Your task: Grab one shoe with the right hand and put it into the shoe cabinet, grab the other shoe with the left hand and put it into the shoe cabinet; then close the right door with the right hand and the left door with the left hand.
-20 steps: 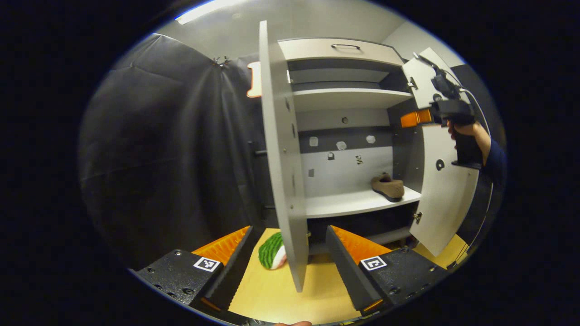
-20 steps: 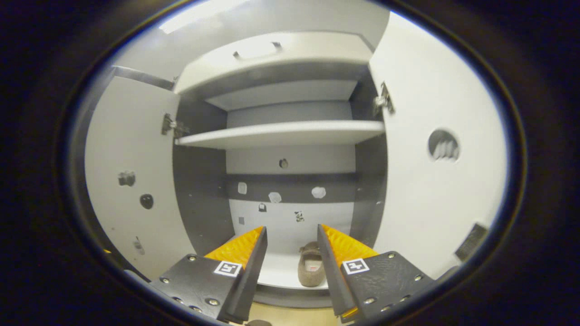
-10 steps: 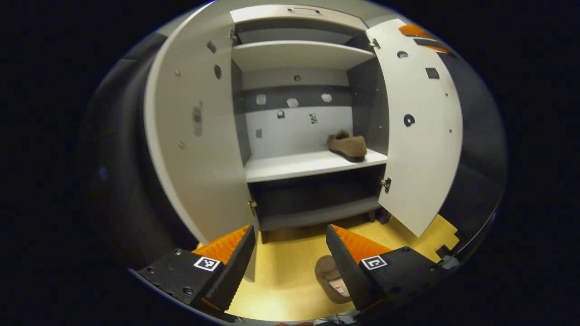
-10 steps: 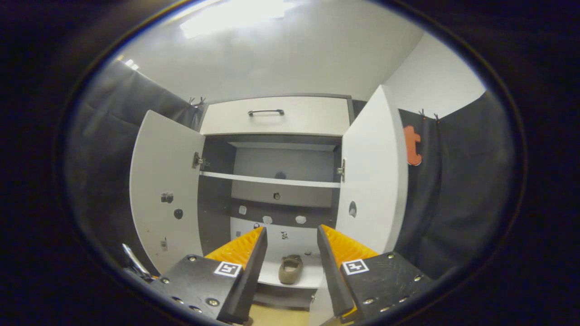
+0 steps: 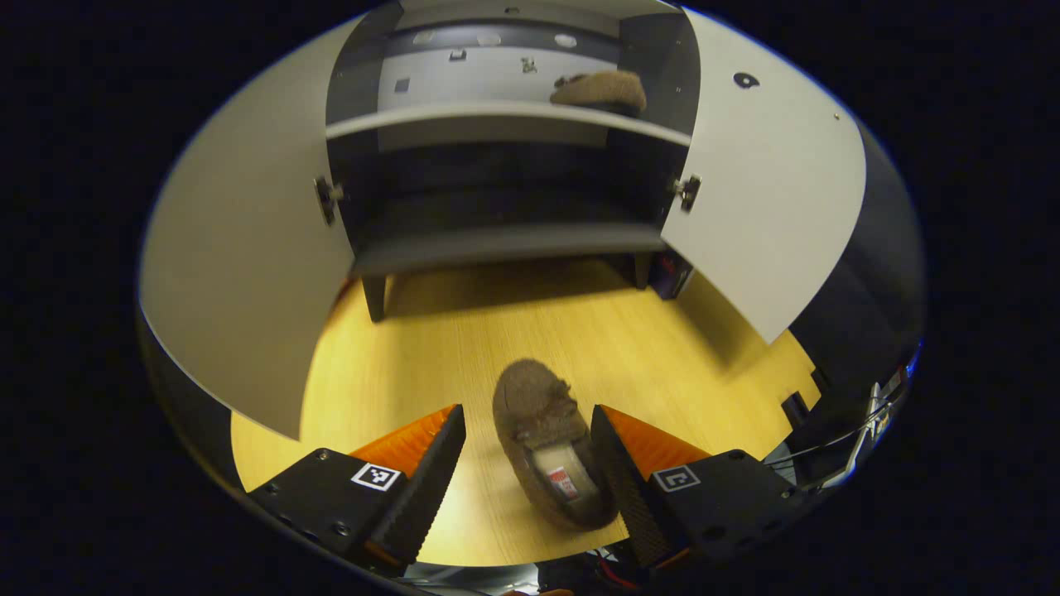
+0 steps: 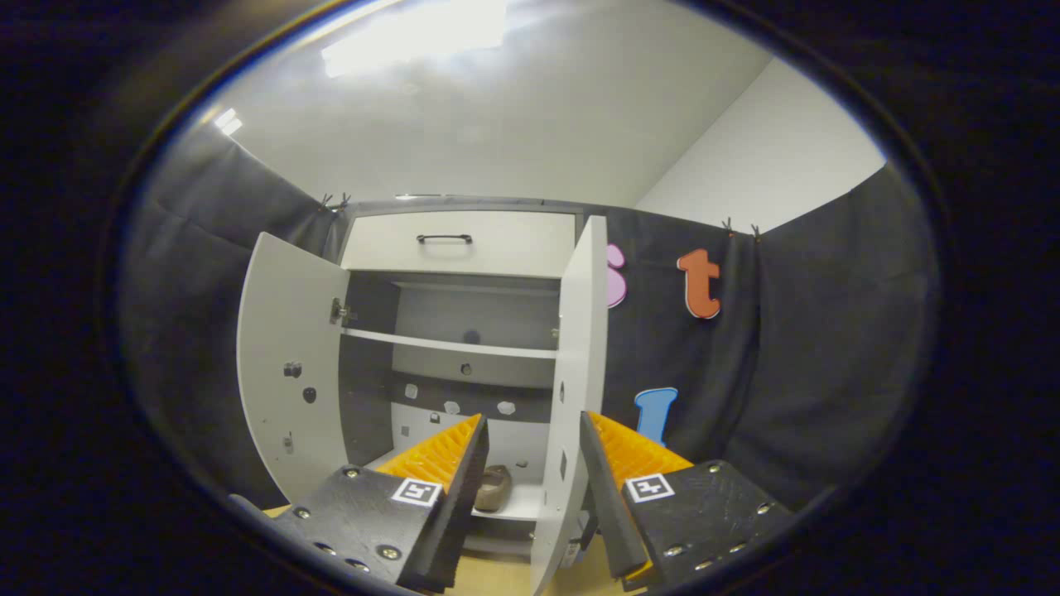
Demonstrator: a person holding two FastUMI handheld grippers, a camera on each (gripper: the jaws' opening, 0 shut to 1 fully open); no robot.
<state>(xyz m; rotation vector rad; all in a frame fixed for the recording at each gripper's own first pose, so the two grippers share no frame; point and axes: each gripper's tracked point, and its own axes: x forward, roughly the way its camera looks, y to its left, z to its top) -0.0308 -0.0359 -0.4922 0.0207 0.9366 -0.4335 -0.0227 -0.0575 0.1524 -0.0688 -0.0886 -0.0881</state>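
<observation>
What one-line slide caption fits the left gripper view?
Open hand-held gripper poised over the brown shoe on the floor, before the open cabinet holding its mate.

A brown shoe (image 5: 546, 443) is lying on the yellow wooden floor (image 5: 580, 323) before the cabinet, while its mate (image 5: 600, 88) is sitting at the right end of the pale shelf (image 5: 464, 120) above.

Floor shoe (image 5: 546, 443) motion-blurred
</observation>
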